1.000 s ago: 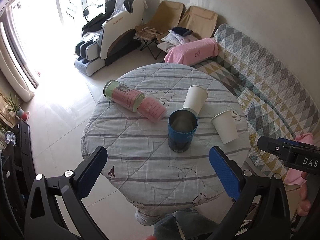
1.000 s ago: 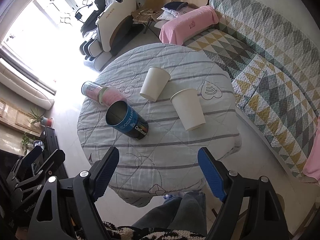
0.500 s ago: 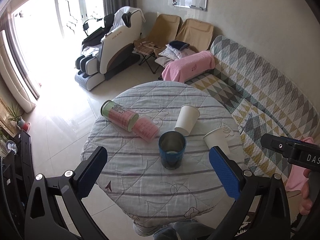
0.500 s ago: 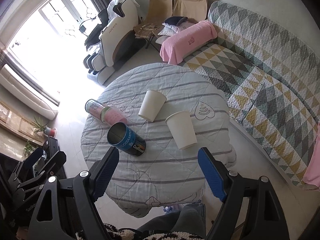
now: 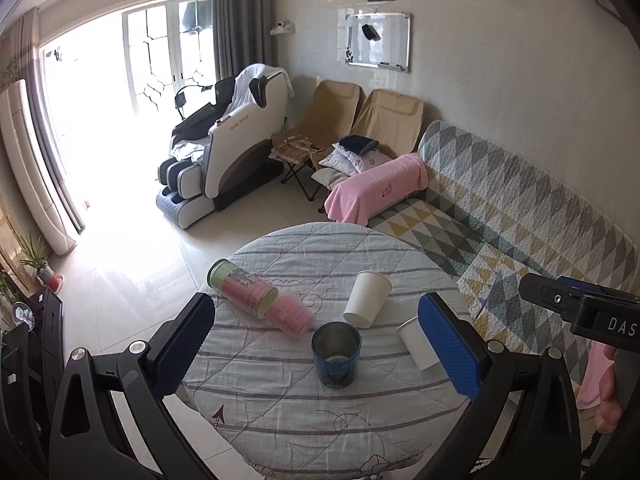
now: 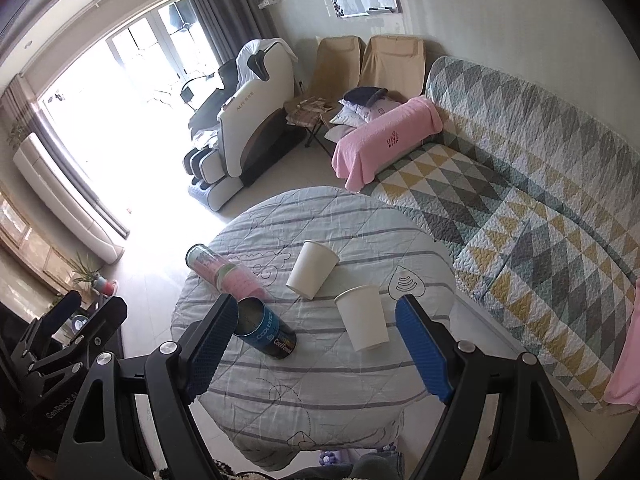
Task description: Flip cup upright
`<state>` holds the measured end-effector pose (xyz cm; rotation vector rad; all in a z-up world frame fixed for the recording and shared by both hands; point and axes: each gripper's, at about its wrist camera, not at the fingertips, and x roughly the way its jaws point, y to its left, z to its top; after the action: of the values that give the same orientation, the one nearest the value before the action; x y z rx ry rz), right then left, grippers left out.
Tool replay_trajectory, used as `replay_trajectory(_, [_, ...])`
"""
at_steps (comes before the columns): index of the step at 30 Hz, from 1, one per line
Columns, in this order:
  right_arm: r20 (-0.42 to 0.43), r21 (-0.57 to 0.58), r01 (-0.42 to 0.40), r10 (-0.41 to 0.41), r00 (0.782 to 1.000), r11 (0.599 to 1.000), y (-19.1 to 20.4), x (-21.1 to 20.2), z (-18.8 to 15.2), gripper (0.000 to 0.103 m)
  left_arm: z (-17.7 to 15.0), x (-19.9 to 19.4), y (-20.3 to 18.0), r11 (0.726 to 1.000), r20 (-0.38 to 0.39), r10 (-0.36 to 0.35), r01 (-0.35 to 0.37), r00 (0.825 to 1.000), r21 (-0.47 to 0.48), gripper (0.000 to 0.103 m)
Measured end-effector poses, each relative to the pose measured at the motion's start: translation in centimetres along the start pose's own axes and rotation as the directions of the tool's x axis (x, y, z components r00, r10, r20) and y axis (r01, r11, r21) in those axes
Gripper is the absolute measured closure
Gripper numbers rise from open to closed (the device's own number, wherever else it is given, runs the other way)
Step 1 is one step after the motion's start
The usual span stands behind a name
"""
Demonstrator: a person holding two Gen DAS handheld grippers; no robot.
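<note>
On the round quilt-covered table [image 5: 280,412] [image 6: 320,392] two white paper cups lie on their sides. The far cup [image 5: 367,298] [image 6: 312,268] lies near the middle. The near cup [image 5: 416,344] [image 6: 363,317] lies right of it, partly behind my left gripper's right finger in the left wrist view. A blue tin can [image 5: 336,354] [image 6: 264,333] stands open end up. My left gripper [image 5: 316,344] and right gripper [image 6: 316,348] are open, empty, held high above and back from the table.
A pink and green tube [image 5: 260,298] [image 6: 224,272] lies on its side at the table's left. A patterned sofa [image 6: 520,208] runs along the right. A massage chair [image 5: 232,160] and folding chairs stand behind the table.
Both grippers have risen and drawn back from the table, so the table and cups look smaller and more of the room shows. Nothing on the table has moved.
</note>
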<state>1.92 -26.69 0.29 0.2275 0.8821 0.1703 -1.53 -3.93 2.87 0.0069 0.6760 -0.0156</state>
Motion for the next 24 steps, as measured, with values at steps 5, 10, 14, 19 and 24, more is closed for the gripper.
replay_trajectory(5, [0.029,-0.005,-0.013,0.013,1.000,1.000,-0.06,-0.23,0.00,0.021,-0.11,-0.48,-0.27,1.000,0.037,0.009,-0.009,0.999,0.011,0.000])
replay_trajectory(10, [0.041,-0.010,-0.027,0.027,0.999,1.000,0.02,-0.21,-0.15,0.021,-0.28,-0.57,-0.35,1.000,0.048,0.009,-0.010,0.999,0.016,0.000])
replay_trajectory(14, [0.038,-0.002,-0.028,0.028,0.999,1.000,-0.07,-0.26,-0.34,0.021,-0.32,-0.60,-0.51,1.000,0.050,0.000,-0.001,0.999,0.017,0.000])
replay_trajectory(19, [0.030,0.003,-0.022,0.022,0.999,1.000,-0.17,-0.12,-0.52,0.021,-0.39,-0.41,-0.57,1.000,0.045,-0.010,0.009,0.999,0.020,0.000])
replay_trajectory(24, [0.017,0.004,-0.019,0.019,1.000,1.000,-0.27,0.08,-0.49,0.020,-0.40,-0.32,-0.49,1.000,0.042,-0.012,0.011,0.999,0.019,0.000])
